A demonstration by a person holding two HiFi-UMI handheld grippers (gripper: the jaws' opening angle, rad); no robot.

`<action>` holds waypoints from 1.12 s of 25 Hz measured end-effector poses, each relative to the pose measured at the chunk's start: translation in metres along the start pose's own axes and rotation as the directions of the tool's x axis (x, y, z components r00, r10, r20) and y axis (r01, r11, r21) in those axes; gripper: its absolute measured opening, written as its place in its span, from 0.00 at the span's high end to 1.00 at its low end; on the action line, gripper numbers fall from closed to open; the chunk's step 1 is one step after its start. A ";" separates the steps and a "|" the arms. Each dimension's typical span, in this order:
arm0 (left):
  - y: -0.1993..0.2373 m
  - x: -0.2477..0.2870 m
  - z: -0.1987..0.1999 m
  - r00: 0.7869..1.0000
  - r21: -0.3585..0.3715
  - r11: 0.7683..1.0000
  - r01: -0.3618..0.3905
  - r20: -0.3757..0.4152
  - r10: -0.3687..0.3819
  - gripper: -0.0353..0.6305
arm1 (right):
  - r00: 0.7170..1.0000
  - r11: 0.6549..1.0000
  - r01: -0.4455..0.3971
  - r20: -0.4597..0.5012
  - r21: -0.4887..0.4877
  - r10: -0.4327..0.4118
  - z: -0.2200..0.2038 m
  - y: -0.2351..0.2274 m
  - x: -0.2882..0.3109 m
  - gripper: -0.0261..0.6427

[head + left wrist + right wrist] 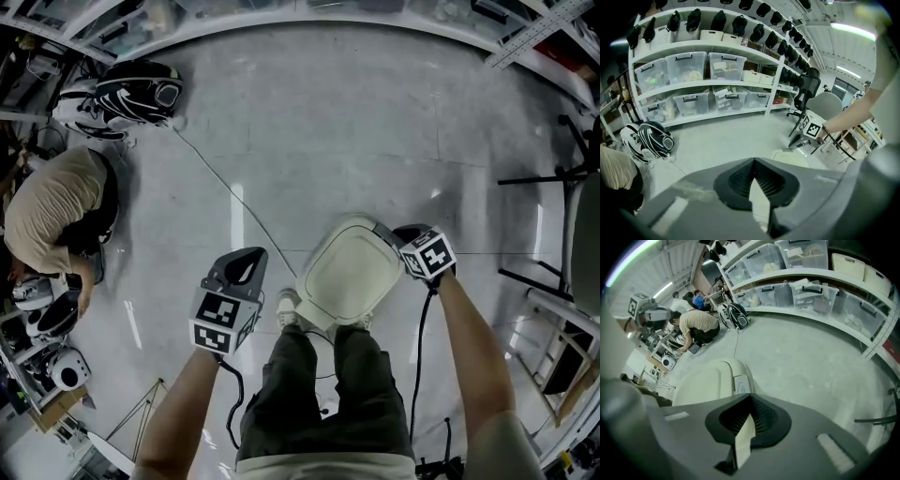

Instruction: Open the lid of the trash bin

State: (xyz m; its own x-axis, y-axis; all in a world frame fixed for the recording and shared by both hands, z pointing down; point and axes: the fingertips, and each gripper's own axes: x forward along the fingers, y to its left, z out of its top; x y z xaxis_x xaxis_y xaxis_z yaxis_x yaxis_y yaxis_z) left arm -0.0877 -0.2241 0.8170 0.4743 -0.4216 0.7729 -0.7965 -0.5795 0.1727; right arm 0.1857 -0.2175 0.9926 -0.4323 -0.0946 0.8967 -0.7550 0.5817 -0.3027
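Note:
The trash bin (pixel 347 272) stands on the floor right in front of the person's feet, its cream lid (pixel 705 380) down. A grey press tab (pixel 741 384) sits at the lid's far edge. My right gripper (pixel 405 232) is at the bin's far right corner, just above the lid edge; in its own view its jaws (pixel 750 395) meet at the tips with nothing between them. My left gripper (pixel 251 255) hovers left of the bin, apart from it, also shut and empty (pixel 753 160). The bin's lid (pixel 791 159) shows past the left jaws.
A person (pixel 56 206) crouches at the left by small devices. A black-and-white backpack (pixel 127 94) lies at the back left, with a cable (pixel 225 192) running toward the bin. Shelves with plastic boxes (pixel 693 65) line the far side. Chair legs (pixel 548 178) stand on the right.

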 end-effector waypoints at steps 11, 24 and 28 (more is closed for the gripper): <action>0.002 -0.034 0.022 1.000 0.003 1.000 -0.011 0.029 0.011 0.94 | 0.995 0.993 0.059 0.072 0.102 -0.067 0.020 0.012 -0.031 0.96; -0.038 -0.167 0.127 0.985 0.132 0.991 -0.030 0.170 0.007 0.94 | 0.905 0.991 0.117 0.402 0.070 -0.136 0.120 0.108 -0.260 0.96; -0.054 -0.214 0.167 0.970 0.236 0.970 -0.056 0.241 -0.003 0.94 | 0.836 0.987 0.157 0.528 0.037 -0.153 0.160 0.148 -0.349 0.96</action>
State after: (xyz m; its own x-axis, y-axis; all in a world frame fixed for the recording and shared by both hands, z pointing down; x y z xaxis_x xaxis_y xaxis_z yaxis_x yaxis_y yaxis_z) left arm -0.0834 -0.2189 0.5401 0.5532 -0.5758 0.6020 -0.7106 -0.7033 -0.0197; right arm 0.1458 -0.2273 0.5836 -0.5060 -0.5943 0.6251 -0.8313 0.5294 -0.1695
